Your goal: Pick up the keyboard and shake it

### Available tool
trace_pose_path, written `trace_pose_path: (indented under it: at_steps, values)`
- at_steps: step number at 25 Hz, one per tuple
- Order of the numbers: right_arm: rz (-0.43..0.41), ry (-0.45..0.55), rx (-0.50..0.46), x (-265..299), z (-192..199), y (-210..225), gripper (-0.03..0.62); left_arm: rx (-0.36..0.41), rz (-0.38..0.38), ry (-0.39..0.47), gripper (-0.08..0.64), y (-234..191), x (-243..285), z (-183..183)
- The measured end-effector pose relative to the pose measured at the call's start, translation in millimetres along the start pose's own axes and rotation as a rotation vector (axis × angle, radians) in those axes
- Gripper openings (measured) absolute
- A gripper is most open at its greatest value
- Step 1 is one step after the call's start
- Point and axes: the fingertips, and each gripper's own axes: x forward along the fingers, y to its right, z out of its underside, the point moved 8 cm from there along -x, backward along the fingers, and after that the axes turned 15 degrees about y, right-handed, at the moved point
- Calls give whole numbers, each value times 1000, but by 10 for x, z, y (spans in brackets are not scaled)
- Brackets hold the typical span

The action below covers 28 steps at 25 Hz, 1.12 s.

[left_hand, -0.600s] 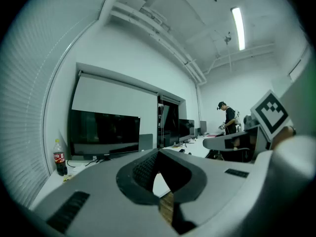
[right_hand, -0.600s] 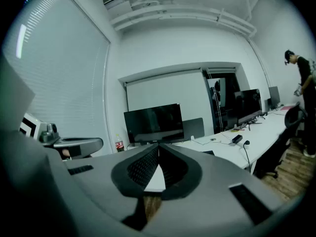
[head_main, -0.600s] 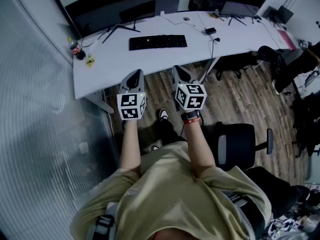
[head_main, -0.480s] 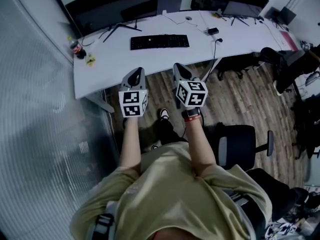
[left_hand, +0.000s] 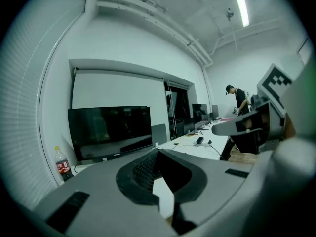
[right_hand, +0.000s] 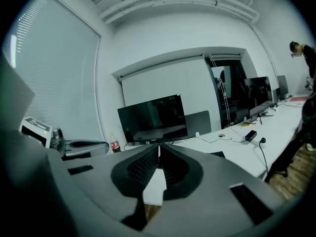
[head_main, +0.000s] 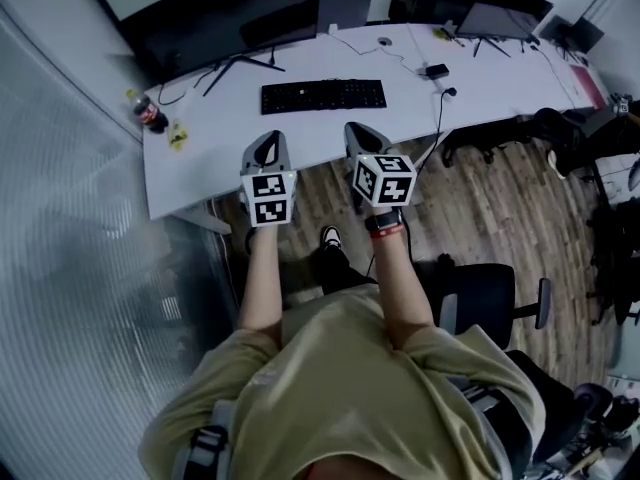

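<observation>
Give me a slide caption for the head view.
With left gripper and right gripper shut, a person faces the black keyboard on the white desk.

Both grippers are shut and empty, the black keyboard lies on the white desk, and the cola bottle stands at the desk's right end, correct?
Not quite: the head view shows the bottle at the desk's left end. The keyboard does lie on the desk, and the left gripper and right gripper are shut and empty.
</observation>
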Motion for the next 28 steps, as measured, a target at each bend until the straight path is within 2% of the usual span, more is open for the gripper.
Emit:
trace_pose_path:
  at_steps: [5, 9, 18, 23, 28]
  values:
    - [3, -38, 20, 402, 64, 290, 25, -81, -6, 1, 17, -153, 460, 155]
    - [23, -66, 56, 759, 142, 557, 25, -78, 21, 9, 17, -228, 826, 230]
    - [-4, -145, 81, 1635, 187, 1045, 25, -106, 28, -58, 17, -406, 1753, 365]
    - [-40, -185, 104, 2038, 232, 1317, 25, -109, 32, -78, 17, -467, 2165, 460]
    - [-114, -226, 126, 2357, 285, 1545, 25, -109, 17, -96, 17, -497, 2482, 561]
